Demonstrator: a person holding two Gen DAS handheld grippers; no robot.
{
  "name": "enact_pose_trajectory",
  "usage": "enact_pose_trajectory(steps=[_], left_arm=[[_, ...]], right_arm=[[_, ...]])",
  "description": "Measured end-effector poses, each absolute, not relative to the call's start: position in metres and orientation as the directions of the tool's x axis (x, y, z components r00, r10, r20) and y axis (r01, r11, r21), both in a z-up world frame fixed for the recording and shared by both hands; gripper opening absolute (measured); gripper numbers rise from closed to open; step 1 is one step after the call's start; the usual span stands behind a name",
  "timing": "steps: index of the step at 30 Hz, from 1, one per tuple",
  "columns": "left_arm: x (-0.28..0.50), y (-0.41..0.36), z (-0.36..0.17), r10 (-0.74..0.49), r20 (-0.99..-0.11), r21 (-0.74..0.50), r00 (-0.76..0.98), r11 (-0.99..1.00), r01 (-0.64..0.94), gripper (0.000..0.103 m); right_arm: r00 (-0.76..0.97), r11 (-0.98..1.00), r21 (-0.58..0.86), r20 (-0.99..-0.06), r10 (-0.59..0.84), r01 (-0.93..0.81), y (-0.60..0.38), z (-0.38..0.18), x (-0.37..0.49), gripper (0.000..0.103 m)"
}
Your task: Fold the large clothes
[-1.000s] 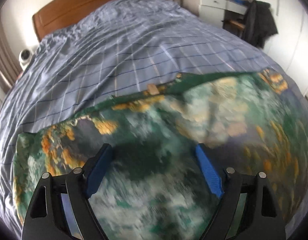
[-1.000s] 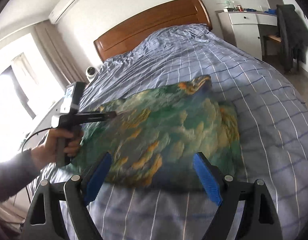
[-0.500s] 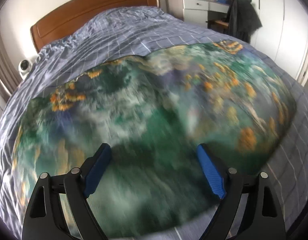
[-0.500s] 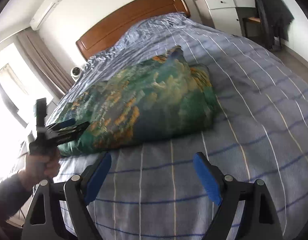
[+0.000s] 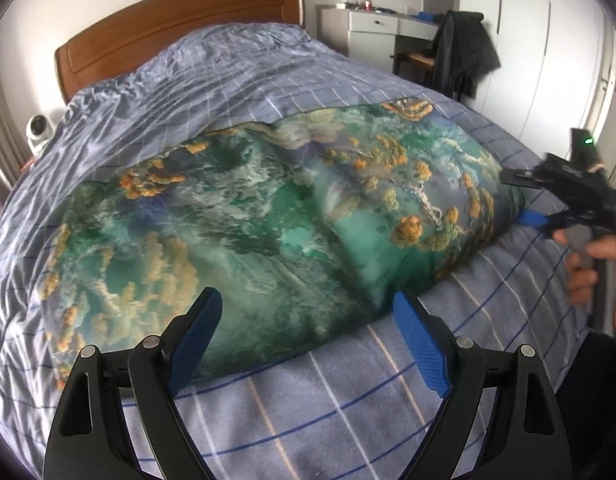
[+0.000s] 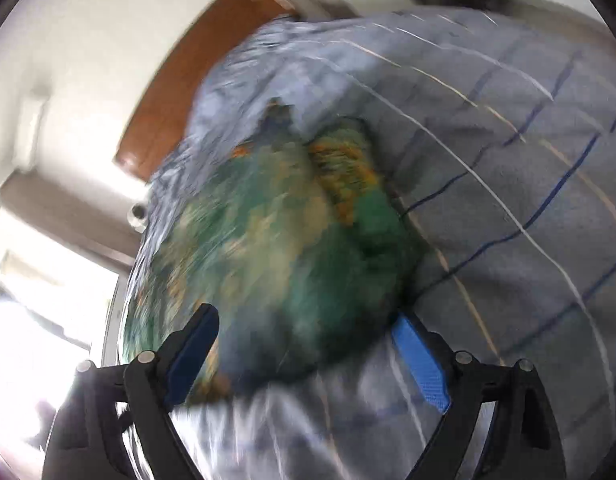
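Left wrist view: left claw (image 5: 304,316) spread wide, empty, above the near edge of the green printed garment (image 5: 268,216) on the bed (image 5: 388,412). Right claw (image 6: 304,340) — jaws just opened wider — straddles the garment's end, nothing gripped.

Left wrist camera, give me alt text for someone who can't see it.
A green and orange printed cloth lies bunched on a blue checked bed, with the open left gripper over its near edge. At right, a hand brings the right gripper to the cloth's end.
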State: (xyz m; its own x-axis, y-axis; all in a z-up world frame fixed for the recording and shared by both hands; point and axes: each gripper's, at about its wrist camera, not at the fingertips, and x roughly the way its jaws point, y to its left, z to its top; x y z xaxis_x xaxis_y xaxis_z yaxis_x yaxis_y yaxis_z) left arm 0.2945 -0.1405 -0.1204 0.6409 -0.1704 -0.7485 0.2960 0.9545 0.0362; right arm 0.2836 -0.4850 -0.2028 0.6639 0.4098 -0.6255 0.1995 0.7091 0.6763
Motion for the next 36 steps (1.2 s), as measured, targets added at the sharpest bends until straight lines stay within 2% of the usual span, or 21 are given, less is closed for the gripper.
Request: enact_pose_trajectory(steps=[2, 3, 4, 5, 9, 12, 15, 19, 22, 29, 31, 32, 33, 34, 36], left_arm=[[0.298, -0.139, -0.113, -0.173, -0.757, 0.033, 0.63, 0.953, 0.302, 0.088], [0.297, -0.139, -0.11, -0.179, -0.76, 0.029, 0.625, 0.951, 0.308, 0.088], [0.301, -0.141, -0.104, -0.19, -0.761, 0.025, 0.62, 0.947, 0.321, 0.088], [0.306, -0.145, -0.097, -0.206, -0.76, 0.019, 0.616, 0.941, 0.338, 0.088], [0.328, -0.167, -0.065, -0.291, -0.749, -0.014, 0.595, 0.905, 0.425, 0.089], [0.353, -0.192, -0.039, -0.371, -0.748, -0.07, 0.551, 0.869, 0.49, 0.094], [0.383, -0.217, -0.021, -0.444, -0.763, -0.163, 0.469, 0.835, 0.526, 0.094], [0.407, -0.242, -0.012, -0.508, -0.797, -0.252, 0.328, 0.772, 0.583, 0.094], [0.407, -0.242, -0.008, -0.449, -0.825, -0.178, 0.342, 0.782, 0.597, 0.094], [0.405, -0.201, -0.031, -0.171, -0.879, 0.063, 0.446, 0.884, 0.463, 0.094], [0.406, -0.191, -0.043, -0.123, -0.882, 0.096, 0.455, 0.898, 0.429, 0.063], [0.407, -0.186, -0.047, -0.148, -0.888, 0.061, 0.435, 0.901, 0.429, 0.044], [0.408, -0.179, -0.048, -0.175, -0.889, 0.024, 0.424, 0.905, 0.424, 0.035], [0.407, -0.172, -0.047, -0.191, -0.887, 0.003, 0.421, 0.908, 0.42, 0.033], [0.405, -0.156, -0.045, -0.213, -0.881, -0.016, 0.423, 0.907, 0.422, 0.031]], right_arm=[[0.68, 0.659, 0.709, -0.614, 0.4, 0.252, -0.487, -0.215, 0.293, 0.092], [0.687, 0.643, 0.716, -0.612, 0.392, 0.271, -0.488, -0.218, 0.293, 0.088], [0.703, 0.616, 0.727, -0.607, 0.37, 0.303, -0.491, -0.222, 0.291, 0.08], [0.708, 0.605, 0.725, -0.613, 0.351, 0.328, -0.492, -0.224, 0.289, 0.055], [0.749, 0.596, 0.75, -0.563, 0.35, 0.285, -0.491, -0.215, 0.275, 0.029], [0.778, 0.732, 0.657, -0.552, 0.302, 0.182, -0.469, -0.177, 0.265, 0.027], [0.813, 0.817, 0.572, -0.507, 0.285, 0.07, -0.444, -0.137, 0.254, 0.026], [0.849, 0.921, 0.373, -0.448, 0.281, -0.108, -0.382, -0.086, 0.237, 0.026], [0.854, 0.948, 0.214, -0.419, 0.307, -0.235, -0.329, -0.065, 0.221, 0.026], [0.842, 0.89, -0.143, -0.416, 0.343, -0.433, -0.223, -0.064, 0.188, 0.027], [0.837, 0.863, -0.199, -0.417, 0.354, -0.464, -0.206, -0.068, 0.184, 0.027], [0.831, 0.853, -0.21, -0.423, 0.362, -0.478, -0.2, -0.07, 0.185, 0.027], [0.825, 0.85, -0.207, -0.432, 0.365, -0.485, -0.195, -0.068, 0.185, 0.027], [0.817, 0.852, -0.192, -0.445, 0.367, -0.487, -0.196, -0.069, 0.186, 0.027], [0.779, 0.848, -0.098, -0.461, 0.424, -0.52, -0.206, -0.063, 0.186, 0.037]])
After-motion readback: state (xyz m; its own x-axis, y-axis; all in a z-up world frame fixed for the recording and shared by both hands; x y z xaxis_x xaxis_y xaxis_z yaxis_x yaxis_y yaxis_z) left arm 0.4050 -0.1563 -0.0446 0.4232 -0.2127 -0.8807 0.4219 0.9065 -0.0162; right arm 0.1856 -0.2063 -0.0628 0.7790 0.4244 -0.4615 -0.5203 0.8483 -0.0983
